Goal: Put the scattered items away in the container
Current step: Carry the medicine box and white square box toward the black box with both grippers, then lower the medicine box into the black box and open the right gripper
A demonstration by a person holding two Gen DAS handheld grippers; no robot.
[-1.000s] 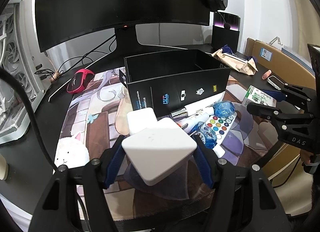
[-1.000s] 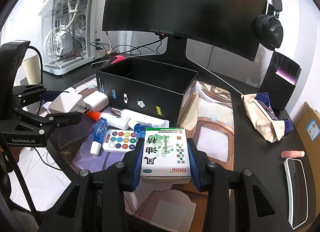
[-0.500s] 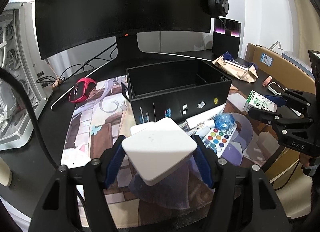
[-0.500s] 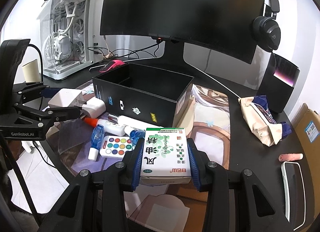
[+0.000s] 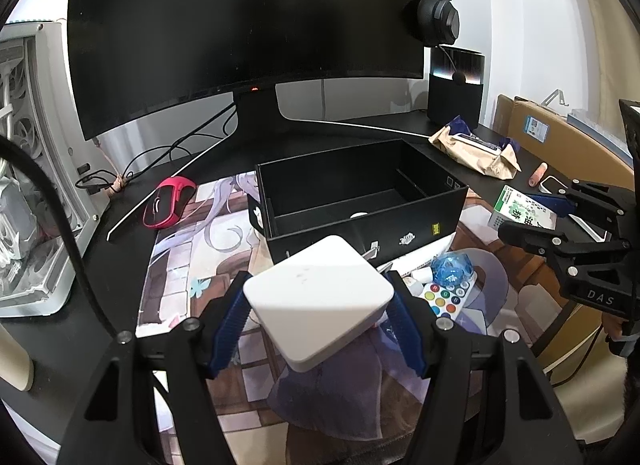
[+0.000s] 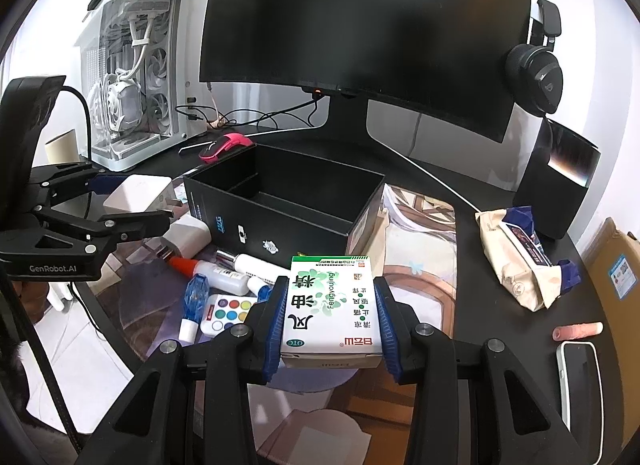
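Left gripper (image 5: 320, 319) pinches white charger (image 5: 318, 297), right gripper (image 6: 331, 319) pinches medicine box (image 6: 331, 305); both are near the black container (image 5: 360, 201), which lies ahead with its long axis crosswise.

A black tabletop (image 6: 472, 225) stands against a white wall (image 5: 520, 5), lit by a bright glare from above. A wide curved monitor (image 5: 240, 25), dark, rises on a black stand at the back. A white glass-sided computer case (image 6: 136, 81) with fans sits at the far left, cables trailing beside it. Black headphones (image 6: 534, 69) hang at the monitor's right end, above a black speaker (image 6: 560, 181). An illustrated desk mat (image 5: 188, 265) covers the middle. Cardboard (image 5: 560, 145) leans at the right edge; pale floor shows below.
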